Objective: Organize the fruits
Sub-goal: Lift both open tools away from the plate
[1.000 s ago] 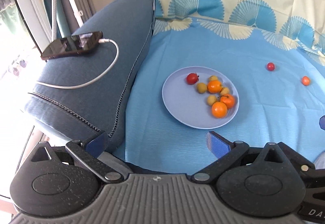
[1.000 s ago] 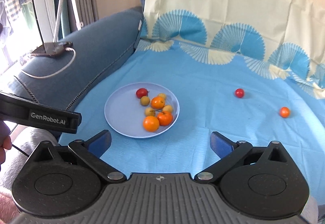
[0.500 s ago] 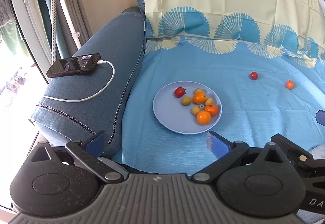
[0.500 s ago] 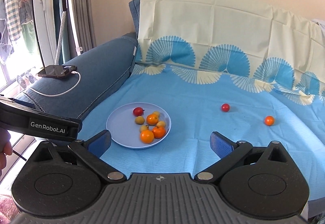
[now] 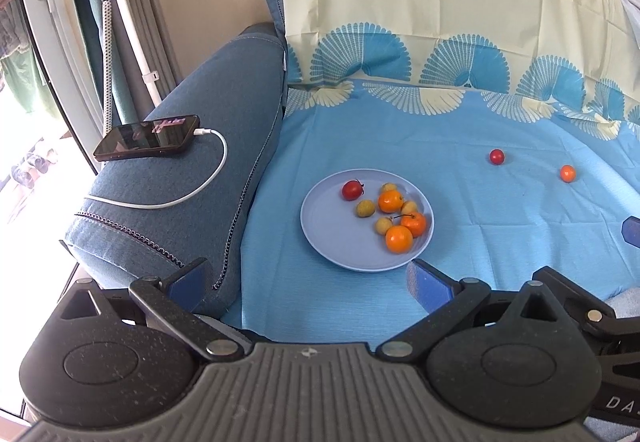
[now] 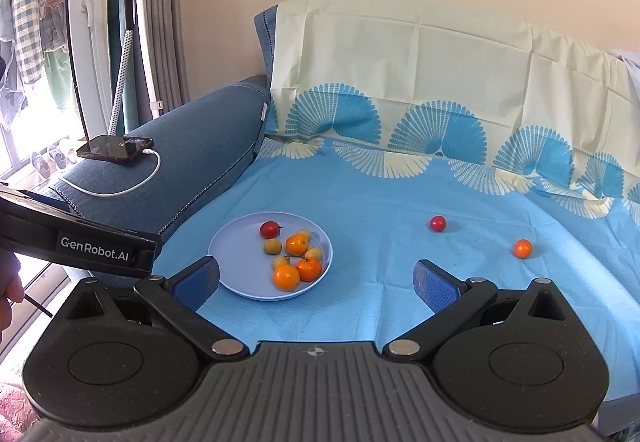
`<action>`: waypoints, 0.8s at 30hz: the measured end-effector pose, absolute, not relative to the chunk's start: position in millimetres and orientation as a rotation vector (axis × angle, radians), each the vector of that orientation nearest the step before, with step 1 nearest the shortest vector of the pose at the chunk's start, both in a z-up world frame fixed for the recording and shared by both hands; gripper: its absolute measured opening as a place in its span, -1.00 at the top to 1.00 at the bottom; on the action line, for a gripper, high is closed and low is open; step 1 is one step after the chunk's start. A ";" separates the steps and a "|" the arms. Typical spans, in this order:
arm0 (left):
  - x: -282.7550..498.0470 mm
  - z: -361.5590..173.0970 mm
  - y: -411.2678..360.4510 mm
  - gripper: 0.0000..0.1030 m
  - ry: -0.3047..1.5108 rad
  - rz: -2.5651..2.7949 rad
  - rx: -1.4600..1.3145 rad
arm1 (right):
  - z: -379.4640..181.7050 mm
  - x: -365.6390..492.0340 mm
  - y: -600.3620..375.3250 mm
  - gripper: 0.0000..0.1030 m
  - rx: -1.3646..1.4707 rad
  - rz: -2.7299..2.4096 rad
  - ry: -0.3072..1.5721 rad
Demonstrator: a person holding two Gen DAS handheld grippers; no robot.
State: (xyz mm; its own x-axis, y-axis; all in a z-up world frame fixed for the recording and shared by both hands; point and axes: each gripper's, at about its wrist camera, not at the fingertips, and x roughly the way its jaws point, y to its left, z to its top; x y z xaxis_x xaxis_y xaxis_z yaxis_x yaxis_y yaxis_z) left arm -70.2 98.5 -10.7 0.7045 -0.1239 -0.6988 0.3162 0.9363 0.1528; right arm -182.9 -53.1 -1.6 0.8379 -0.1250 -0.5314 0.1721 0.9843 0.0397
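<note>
A pale blue plate (image 5: pixel 332 234) (image 6: pixel 236 254) lies on the blue sheet and holds several fruits: oranges (image 5: pixel 399 239) (image 6: pixel 286 277), small yellow fruits (image 5: pixel 365 208) and a red one (image 5: pixel 351 189) (image 6: pixel 269 229). A loose red fruit (image 5: pixel 497 156) (image 6: pixel 438 223) and a loose orange fruit (image 5: pixel 567 173) (image 6: pixel 523 248) lie on the sheet to the right of the plate. My left gripper (image 5: pixel 308 278) is open and empty, short of the plate. My right gripper (image 6: pixel 316 278) is open and empty, above the sheet's near edge.
A blue sofa armrest (image 5: pixel 192 169) at the left carries a phone (image 5: pixel 148 137) on a white charging cable (image 5: pixel 200 185). A cream and blue patterned cover (image 6: pixel 420 81) drapes the backrest. A garment steamer stand (image 6: pixel 128 1) and curtains are beyond the armrest.
Both grippers have pulled back and tilted up from the plate, so the fruits look smaller and more of the backrest and wall shows. Both stay open. No fruit has moved.
</note>
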 end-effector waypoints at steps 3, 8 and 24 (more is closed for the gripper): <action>-70.4 -10.2 98.6 -0.99 0.752 -0.252 0.271 | -1.7 -183.0 -52.8 -0.99 0.087 -0.159 0.557; -69.6 -10.3 99.9 -0.99 0.751 -0.255 0.269 | -1.6 -182.6 -52.9 -0.99 0.086 -0.160 0.559; -69.5 -11.5 99.6 -0.99 0.753 -0.253 0.276 | -3.0 -180.6 -55.1 -0.99 0.090 -0.161 0.564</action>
